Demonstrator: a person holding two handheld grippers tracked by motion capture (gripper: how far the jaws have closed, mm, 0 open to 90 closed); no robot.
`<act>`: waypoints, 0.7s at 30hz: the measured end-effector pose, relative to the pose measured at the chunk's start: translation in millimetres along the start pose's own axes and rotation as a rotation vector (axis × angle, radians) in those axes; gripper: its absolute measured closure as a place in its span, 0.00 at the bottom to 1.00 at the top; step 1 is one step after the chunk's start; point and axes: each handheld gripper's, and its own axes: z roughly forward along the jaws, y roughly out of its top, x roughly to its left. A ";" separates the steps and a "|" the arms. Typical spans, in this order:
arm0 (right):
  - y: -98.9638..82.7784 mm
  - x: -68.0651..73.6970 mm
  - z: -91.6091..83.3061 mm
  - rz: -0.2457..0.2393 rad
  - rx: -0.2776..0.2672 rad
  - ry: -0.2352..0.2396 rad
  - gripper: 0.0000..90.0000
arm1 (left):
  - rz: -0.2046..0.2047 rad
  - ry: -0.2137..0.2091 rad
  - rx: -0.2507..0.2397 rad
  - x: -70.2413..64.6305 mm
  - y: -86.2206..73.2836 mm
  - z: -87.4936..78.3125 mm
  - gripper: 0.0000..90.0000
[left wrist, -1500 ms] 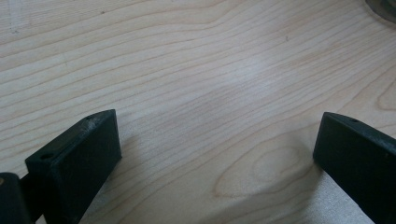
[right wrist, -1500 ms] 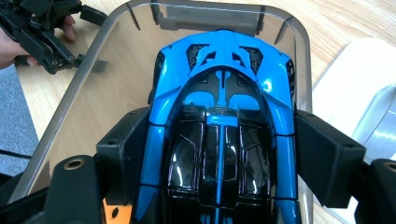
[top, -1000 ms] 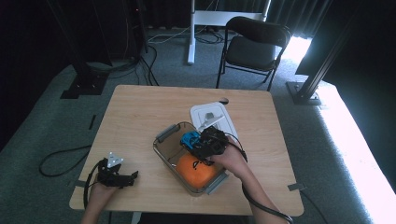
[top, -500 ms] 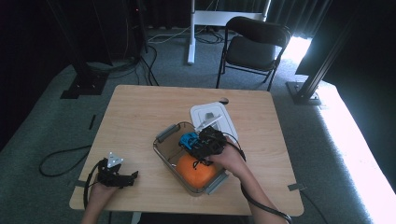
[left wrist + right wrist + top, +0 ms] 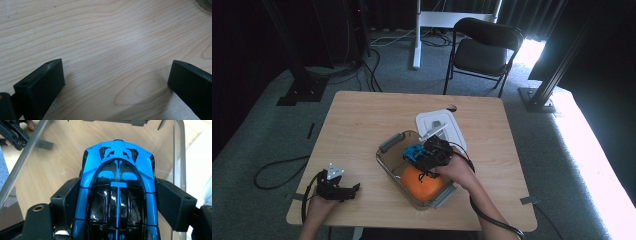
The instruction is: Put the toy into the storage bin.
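The right gripper (image 5: 428,156) is over the clear plastic container (image 5: 388,146) in the middle of the wooden surface (image 5: 357,120). Its jaws hold a blue and black toy car (image 5: 117,195) by its two sides; in the right gripper view the pads press on the car's flanks. The car is inside the container, at its far end, next to an orange ball (image 5: 421,182). The white lid (image 5: 439,125) lies just behind the container. The left gripper (image 5: 343,189) rests near the front left corner of the surface, its jaws wide apart with only bare wood between them.
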 end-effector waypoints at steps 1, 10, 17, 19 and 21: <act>-0.1 -0.1 0.1 -0.003 -0.001 0.001 0.25 | 0.000 0.000 0.000 0.0 0.0 0.0 0.01; -1.2 -6.4 -15.5 0.039 -0.074 0.053 0.23 | 0.000 0.000 0.000 0.0 0.0 0.0 0.01; -6.6 -14.9 -24.4 0.070 -0.104 0.047 0.22 | 0.001 0.000 0.000 0.0 0.0 0.0 0.01; -7.4 -16.2 -25.6 0.077 -0.109 0.047 0.21 | 0.001 0.000 0.000 0.0 0.0 0.0 0.01; -9.5 -19.0 -28.4 0.089 -0.115 0.040 0.18 | 0.000 0.000 0.000 0.0 0.0 0.0 0.01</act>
